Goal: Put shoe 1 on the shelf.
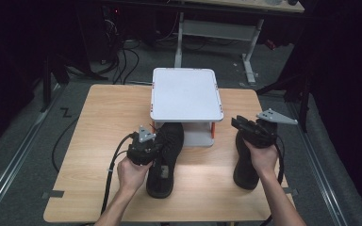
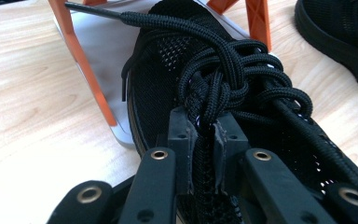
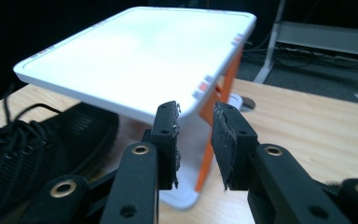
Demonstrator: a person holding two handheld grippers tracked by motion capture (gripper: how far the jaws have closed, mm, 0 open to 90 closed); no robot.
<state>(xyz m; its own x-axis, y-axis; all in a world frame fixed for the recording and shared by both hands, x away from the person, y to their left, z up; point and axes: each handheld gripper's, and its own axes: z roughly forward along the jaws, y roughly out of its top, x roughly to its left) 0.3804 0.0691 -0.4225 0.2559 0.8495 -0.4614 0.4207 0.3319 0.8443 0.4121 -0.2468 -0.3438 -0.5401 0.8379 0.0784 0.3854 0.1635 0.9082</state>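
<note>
A black laced shoe (image 1: 166, 162) lies left of the table's middle, its toe tucked under the white shelf (image 1: 185, 93). My left gripper (image 1: 157, 146) is shut on this shoe's tongue and bunched laces (image 2: 214, 88), close to the camera in the left gripper view (image 2: 207, 133). The shoe's toe rests on the shelf's lower plate (image 2: 100, 51) between orange legs (image 2: 81, 65). A second black shoe (image 1: 245, 165) lies on the table at the right. Above it, my right gripper (image 1: 239, 122) is raised, its pads (image 3: 168, 135) apart with nothing between them (image 3: 196, 140), facing the shelf top (image 3: 135, 51).
The wooden table (image 1: 99, 136) has bare room at the left and along the front edge. The shelf stands at the table's back middle. Cables (image 1: 118, 61) and a desk frame (image 1: 217, 30) sit on the floor beyond. A cable (image 1: 111, 174) trails from my left gripper.
</note>
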